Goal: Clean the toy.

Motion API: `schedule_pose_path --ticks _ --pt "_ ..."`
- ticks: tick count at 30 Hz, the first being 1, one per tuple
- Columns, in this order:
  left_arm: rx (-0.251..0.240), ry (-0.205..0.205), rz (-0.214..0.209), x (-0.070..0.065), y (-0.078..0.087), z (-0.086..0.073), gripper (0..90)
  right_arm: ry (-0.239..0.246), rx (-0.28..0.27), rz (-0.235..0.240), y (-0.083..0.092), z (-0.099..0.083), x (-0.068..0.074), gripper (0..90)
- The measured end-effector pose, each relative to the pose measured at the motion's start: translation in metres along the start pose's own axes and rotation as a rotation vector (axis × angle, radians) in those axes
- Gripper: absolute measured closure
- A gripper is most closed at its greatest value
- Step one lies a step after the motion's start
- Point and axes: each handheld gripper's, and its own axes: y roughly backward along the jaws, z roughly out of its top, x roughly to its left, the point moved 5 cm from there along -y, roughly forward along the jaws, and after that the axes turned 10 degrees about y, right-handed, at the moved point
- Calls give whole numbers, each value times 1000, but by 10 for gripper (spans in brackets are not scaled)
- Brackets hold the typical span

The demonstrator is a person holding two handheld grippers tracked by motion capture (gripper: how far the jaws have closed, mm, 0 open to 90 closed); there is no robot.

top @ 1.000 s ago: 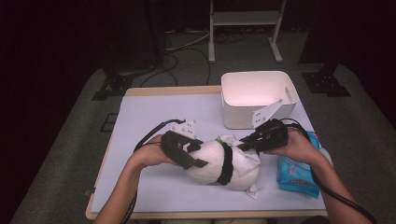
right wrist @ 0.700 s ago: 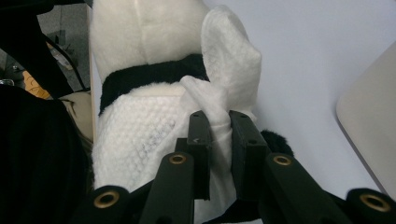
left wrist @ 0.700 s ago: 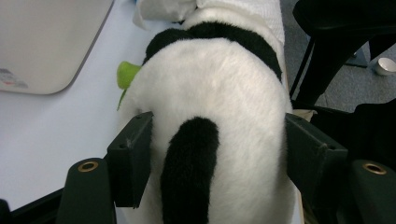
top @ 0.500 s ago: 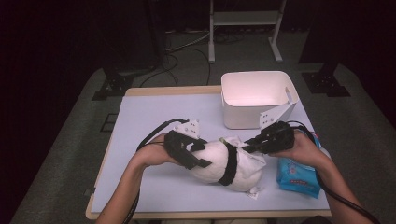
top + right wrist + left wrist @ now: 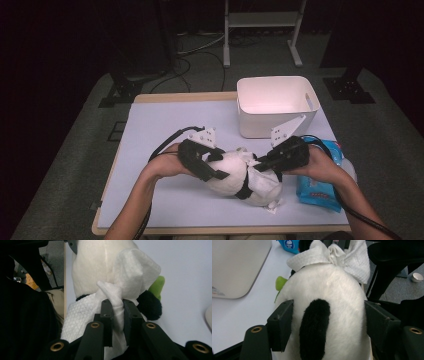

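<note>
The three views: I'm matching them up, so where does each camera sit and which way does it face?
High view: above the person's side, facing forward and down on the table; both forearms show.
Left gripper view: on the left gripper, facing the plush panda between its jaws.
Right gripper view: on the right gripper, facing the white wipe it pinches.
Shared: panda, wipe.

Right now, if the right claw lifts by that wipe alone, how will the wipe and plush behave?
The wipe looks limp: it bunches and folds where the right claw pinches it, so it would probably stretch or slip first. The plush looks soft and likely light, bulging between the left claw jaws, so it may sag.
</note>
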Motion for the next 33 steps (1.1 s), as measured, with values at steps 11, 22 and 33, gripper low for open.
schedule_pose_path --ticks 11,22,33 --pt "-26 13 -1 1 4 5 201 -12 -6 -2 5 -10 3 790" --pt "-52 54 -6 7 12 0 177 -18 -5 -8 11 -18 3 789" --pt "-52 71 -37 10 9 -7 153 -28 -9 -19 17 -27 3 788"
